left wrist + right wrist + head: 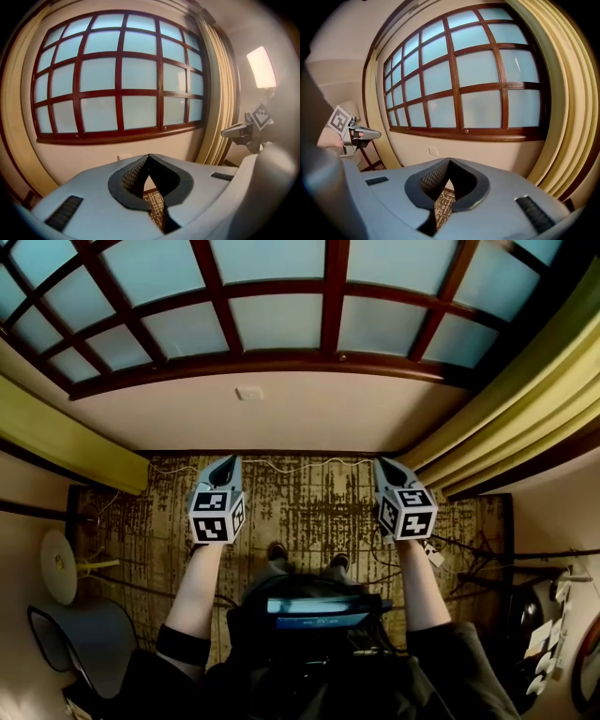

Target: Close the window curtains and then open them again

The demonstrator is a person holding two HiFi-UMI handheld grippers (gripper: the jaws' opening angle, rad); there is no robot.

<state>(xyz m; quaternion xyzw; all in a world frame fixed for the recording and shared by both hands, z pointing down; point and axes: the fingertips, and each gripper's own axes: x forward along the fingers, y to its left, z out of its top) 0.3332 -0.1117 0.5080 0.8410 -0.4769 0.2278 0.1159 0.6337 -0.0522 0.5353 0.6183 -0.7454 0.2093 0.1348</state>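
We face the window (281,310), its panes frosted and set in a red-brown grid. Below it we hold the left gripper (231,461) and the right gripper (381,465) side by side, each clenched on nothing, with its tips meeting. The yellow curtains are drawn back: the left curtain (70,442) is bunched at the window's left edge and the right curtain (525,409) at its right edge. Both curtains are apart from the grippers.

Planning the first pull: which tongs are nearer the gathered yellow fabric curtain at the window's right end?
Right. The right tongs hang just left of that gathered yellow fabric curtain, apart from it; the left tongs are farther left, beyond the right ones.
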